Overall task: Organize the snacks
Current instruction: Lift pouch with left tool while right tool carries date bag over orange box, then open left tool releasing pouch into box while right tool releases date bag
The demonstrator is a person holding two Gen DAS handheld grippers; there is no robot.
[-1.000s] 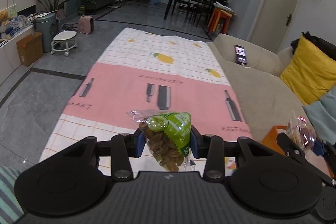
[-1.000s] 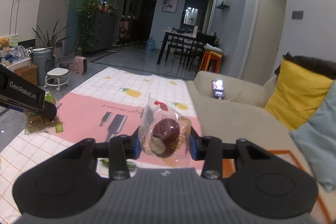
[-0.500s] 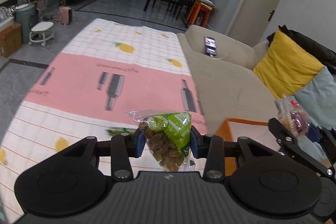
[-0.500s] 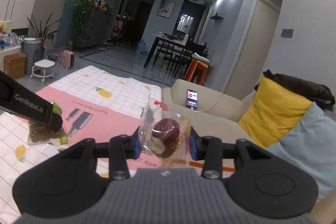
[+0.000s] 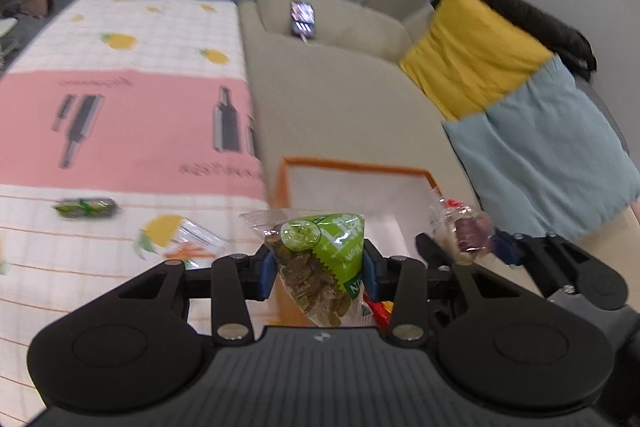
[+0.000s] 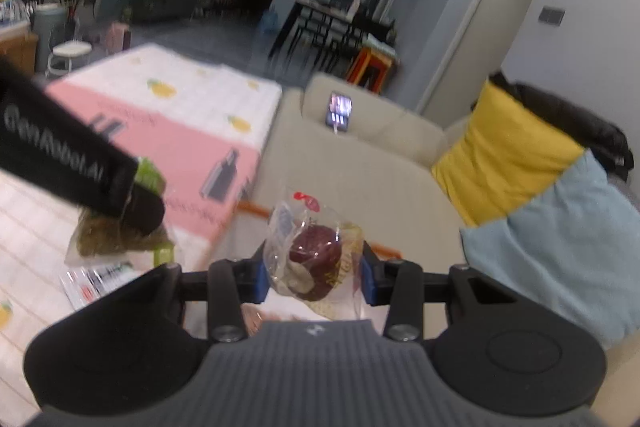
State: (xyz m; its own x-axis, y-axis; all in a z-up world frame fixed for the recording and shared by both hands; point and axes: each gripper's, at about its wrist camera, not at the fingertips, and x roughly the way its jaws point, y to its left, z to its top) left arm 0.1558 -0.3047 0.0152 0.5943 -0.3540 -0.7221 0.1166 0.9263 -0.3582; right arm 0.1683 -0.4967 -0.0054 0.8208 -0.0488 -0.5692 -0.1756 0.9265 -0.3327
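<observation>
green raisin packet (image 5: 320,267) – crinkled, clear-wrapped red date snack (image 6: 316,259)

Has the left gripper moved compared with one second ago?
Yes. The left gripper, holding the green snack bag, has swung from over the tablecloth toward the orange box.

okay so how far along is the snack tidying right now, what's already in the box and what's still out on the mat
Done: something red and yellow seems to lie in the orange-rimmed box, mostly hidden.
In hand: the left gripper clamps a green raisin packet over the box, and the right gripper clamps a clear-wrapped brown snack beside it.
Left: a green packet, a clear wrapper and a printed packet on the mat.
</observation>
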